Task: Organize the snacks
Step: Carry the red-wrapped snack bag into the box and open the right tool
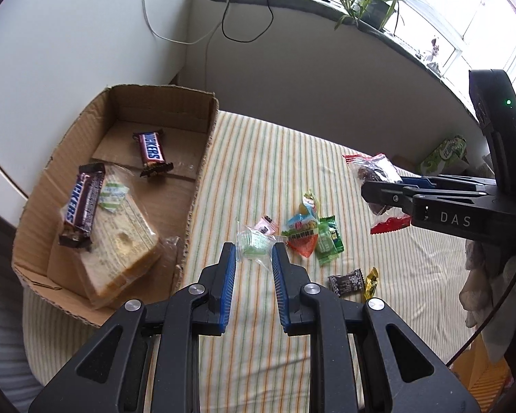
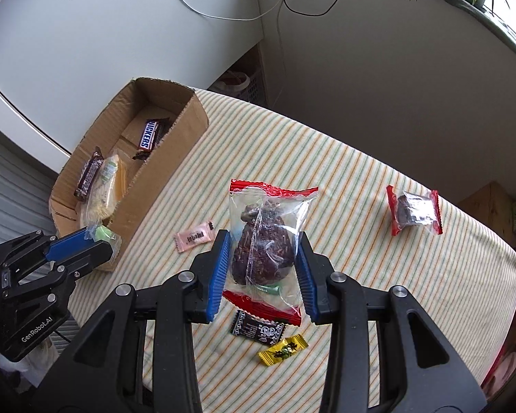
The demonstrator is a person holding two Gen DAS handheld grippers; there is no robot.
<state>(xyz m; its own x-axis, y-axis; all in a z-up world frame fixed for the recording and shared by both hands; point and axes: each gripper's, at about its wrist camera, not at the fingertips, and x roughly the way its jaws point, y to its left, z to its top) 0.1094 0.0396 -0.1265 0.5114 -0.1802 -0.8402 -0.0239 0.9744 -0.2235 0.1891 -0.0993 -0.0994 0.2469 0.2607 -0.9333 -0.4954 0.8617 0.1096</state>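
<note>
My left gripper (image 1: pixel 254 251) is shut on a small green jelly in a clear wrapper (image 1: pixel 254 245), held above the striped tablecloth (image 1: pixel 258 158) beside the cardboard box (image 1: pixel 203 158). The right wrist view also shows this left gripper (image 2: pixel 101 241) next to the box (image 2: pixel 175 158). My right gripper (image 2: pixel 264 237) is shut on a clear, red-ended packet with a brown cake (image 2: pixel 263 244), lifted off the cloth. From the left wrist view, the right gripper (image 1: pixel 378 189) hangs at the right. Inside the box lie two Snickers bars (image 1: pixel 151 153) (image 1: pixel 82 203) and wrapped bread (image 1: pixel 120 241).
Loose sweets lie on the cloth: pink (image 2: pixel 194 237), black (image 2: pixel 258 328), yellow (image 2: pixel 283 349), an orange and green cluster (image 1: pixel 309 235), and another red-ended cake packet (image 2: pixel 414 210). Cables (image 1: pixel 223 27) hang down the wall. A potted plant (image 1: pixel 375 3) stands on the sill.
</note>
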